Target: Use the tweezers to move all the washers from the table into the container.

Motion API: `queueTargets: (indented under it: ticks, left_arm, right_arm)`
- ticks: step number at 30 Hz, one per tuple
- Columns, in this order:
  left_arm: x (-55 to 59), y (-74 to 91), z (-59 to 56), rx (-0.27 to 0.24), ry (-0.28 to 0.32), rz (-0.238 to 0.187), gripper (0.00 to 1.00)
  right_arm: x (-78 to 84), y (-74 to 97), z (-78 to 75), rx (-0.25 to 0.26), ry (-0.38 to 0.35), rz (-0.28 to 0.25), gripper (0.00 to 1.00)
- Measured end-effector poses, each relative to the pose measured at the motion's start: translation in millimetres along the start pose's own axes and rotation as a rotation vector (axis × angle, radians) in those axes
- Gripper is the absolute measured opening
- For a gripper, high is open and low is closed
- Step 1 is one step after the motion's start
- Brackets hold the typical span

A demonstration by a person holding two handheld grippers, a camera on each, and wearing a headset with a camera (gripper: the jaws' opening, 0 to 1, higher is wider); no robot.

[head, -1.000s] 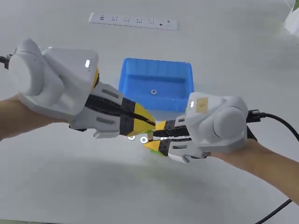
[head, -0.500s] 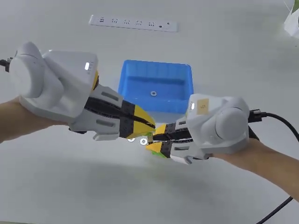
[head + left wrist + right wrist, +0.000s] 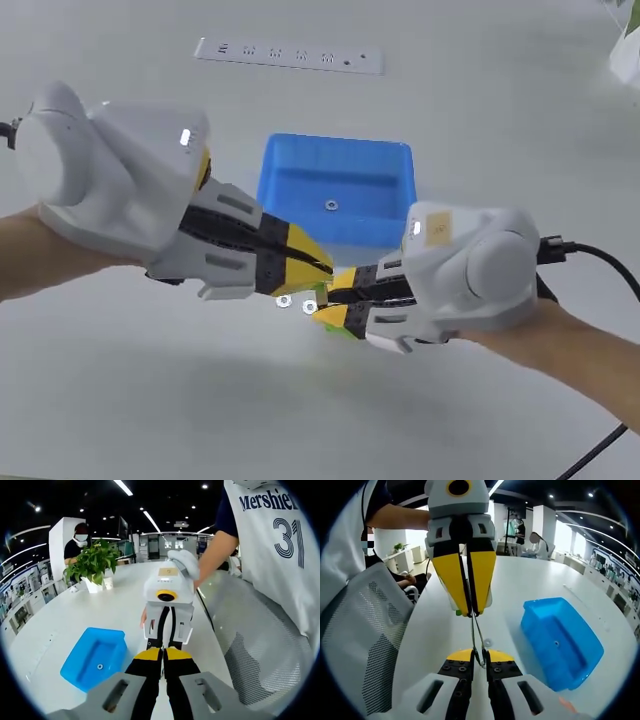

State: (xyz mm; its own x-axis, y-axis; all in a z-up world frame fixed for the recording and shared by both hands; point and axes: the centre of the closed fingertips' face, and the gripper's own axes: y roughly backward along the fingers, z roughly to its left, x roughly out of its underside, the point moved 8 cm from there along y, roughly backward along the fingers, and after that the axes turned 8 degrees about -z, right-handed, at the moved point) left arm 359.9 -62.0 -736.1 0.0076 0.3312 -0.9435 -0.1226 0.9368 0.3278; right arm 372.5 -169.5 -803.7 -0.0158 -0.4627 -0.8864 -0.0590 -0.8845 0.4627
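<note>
Left gripper (image 3: 320, 266) and right gripper (image 3: 338, 300) are seen tip to tip at the head view's centre, with two washers (image 3: 284, 301) on the table (image 3: 450, 100) just beside them and another in the blue container (image 3: 290, 180) above. In the left gripper view, its jaws are pressed together. In the right gripper view, the tweezers (image 3: 476, 635) are clamped by both grippers at centre.
</note>
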Motion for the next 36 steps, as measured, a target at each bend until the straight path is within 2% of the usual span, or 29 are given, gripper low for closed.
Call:
queueTargets:
  ticks: [4, 15, 24, 31, 36]
  left_arm:
    - [-11.7, 6.5, 3.6, -0.008, -0.027, -0.009, 0.05]
    - [-49.4, 16.9, 22.5, -0.019, -0.14, -0.016, 0.05]
    - [-69.0, 23.1, 40.1, -0.026, -0.209, 0.005, 0.05]
    - [-73.5, 28.5, 60.2, -0.046, -0.233, 0.019, 0.05]
    - [-71.2, 27.1, 75.0, -0.041, -0.239, 0.031, 0.05]
  right_arm:
    - [-10.2, 6.5, -3.5, 0.013, 0.021, -0.018, 0.1]
    - [-43.8, 24.8, -24.7, 0.08, 0.088, -0.064, 0.1]
    - [-66.2, 26.7, -44.3, 0.104, 0.163, -0.077, 0.1]
    - [-76.8, 21.7, -65.8, 0.111, 0.201, -0.078, 0.1]
    - [-76.7, 16.7, -79.0, 0.118, 0.216, -0.07, 0.09]
